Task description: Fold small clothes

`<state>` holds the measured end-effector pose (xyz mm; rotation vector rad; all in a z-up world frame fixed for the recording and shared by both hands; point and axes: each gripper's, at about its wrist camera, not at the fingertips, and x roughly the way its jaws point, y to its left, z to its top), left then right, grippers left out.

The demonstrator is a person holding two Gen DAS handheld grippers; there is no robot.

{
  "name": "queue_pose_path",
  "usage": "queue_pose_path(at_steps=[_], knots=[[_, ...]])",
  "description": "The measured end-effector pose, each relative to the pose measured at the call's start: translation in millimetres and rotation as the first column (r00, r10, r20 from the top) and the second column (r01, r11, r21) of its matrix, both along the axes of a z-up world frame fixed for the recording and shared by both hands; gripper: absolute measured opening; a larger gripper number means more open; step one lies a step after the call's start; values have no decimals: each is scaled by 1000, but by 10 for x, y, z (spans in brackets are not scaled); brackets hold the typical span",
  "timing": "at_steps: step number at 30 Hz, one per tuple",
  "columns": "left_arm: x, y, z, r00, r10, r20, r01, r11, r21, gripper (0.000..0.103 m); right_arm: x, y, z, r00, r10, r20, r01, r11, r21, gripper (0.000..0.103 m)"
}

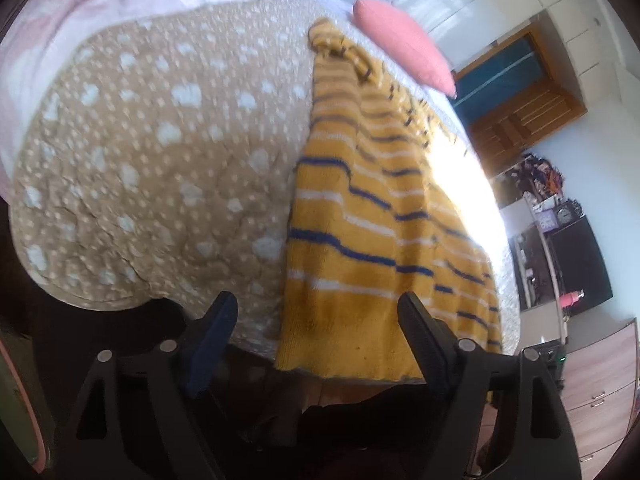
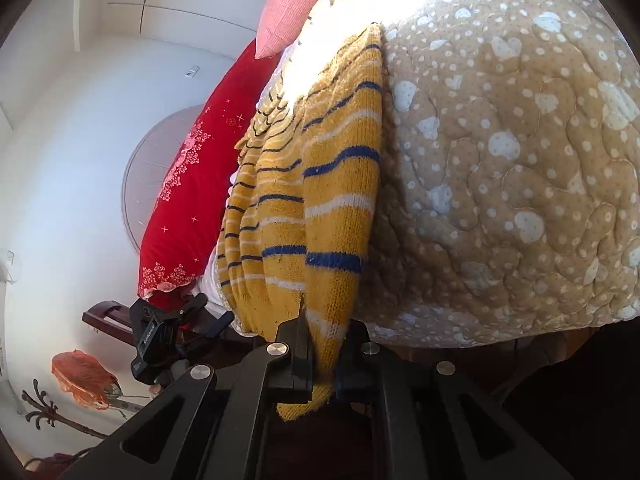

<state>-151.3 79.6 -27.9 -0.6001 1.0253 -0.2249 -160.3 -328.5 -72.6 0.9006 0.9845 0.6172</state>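
Claws first: my left claw [image 1: 316, 312] stands wide with nothing between its fingers, poised just over the near hem of the yellow striped sweater [image 1: 360, 248], not touching it as far as I can see. My right claw [image 2: 324, 344] is pinched narrow on a corner of that same sweater [image 2: 320, 200], and a bit of yellow knit pokes out behind the pads toward the camera.

From that grip the sweater runs away across the bed, bunched in long folds, its blue and white stripes crossing the knit. It lies along the edge of a tan quilt [image 1: 160, 152] with pale dots and blotches, which I see again at the right of the right wrist view [image 2: 520, 180]. Beyond the sweater's far end I see a pink cushion [image 1: 404, 48] and, beside it, a red pillow [image 2: 192, 200] with a floral print. Strong sunlight washes out the middle of the bed.
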Motion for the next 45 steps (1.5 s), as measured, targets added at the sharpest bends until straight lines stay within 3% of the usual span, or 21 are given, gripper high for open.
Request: queue_pose_path(at_steps=[2,3,4,5,6,11,14,17,22,29,31,33,34,36,39,41,45], knots=[[38,-78,-90,999,-15,-30,15,1000,0,75,26,51,12,1000,4,1,-4,1000,-19,9],[44,-124,-112,998,-39,-39,38,999,-16,63,33,67,21,1000,6,2,-6,1000,-29,9],[54,-183,-110,996,-75,-50,74,997,-22,25,39,80,36,1000,8,6,-8,999,-38,9],[56,-232,-80,994,-100,-55,99,995,-20,9,30,69,61,1000,7,13,-6,999,-49,9],[27,-258,3,994,-103,-34,103,995,-17,9,31,76,96,1000,6,27,-5,998,-60,9],[71,-328,637,985,-126,119,127,992,2,9,175,174,492,990,39,138,-24,994,-106,9],[428,-339,1019,973,-126,191,121,992,39,9,432,184,752,979,54,198,-38,996,-84,9],[930,-392,1195,972,-107,210,89,992,94,9,826,157,984,972,24,235,-8,998,-67,9],[1932,-445,1122,991,-54,126,35,989,145,9,1608,150,1250,965,-42,258,65,994,-82,9],[3074,-402,866,1000,30,2,-30,986,165,12,2712,124,1152,978,-145,149,171,970,-174,12],[3207,-386,843,999,34,-11,-32,985,170,12,2957,109,1049,978,-178,112,200,952,-231,20],[3336,-350,862,999,31,-10,-30,988,150,13,3151,61,963,974,-215,76,227,942,-249,42],[3399,-335,870,1000,26,-8,-25,990,137,14,3224,28,914,971,-230,65,239,943,-234,46],[3466,-296,872,1000,14,-20,-12,994,106,20,3344,-57,839,965,-259,43,263,948,-179,58],[3491,-256,829,999,-8,-51,11,998,64,46,3490,-163,776,953,-302,23,302,945,-128,60],[3459,-205,887,1000,8,-19,-6,997,79,63,3555,-192,778,951,-307,22,308,944,-122,60],[3428,100,1004,996,90,12,-91,996,16,73,3584,-181,916,950,-304,75,313,929,-196,63]])
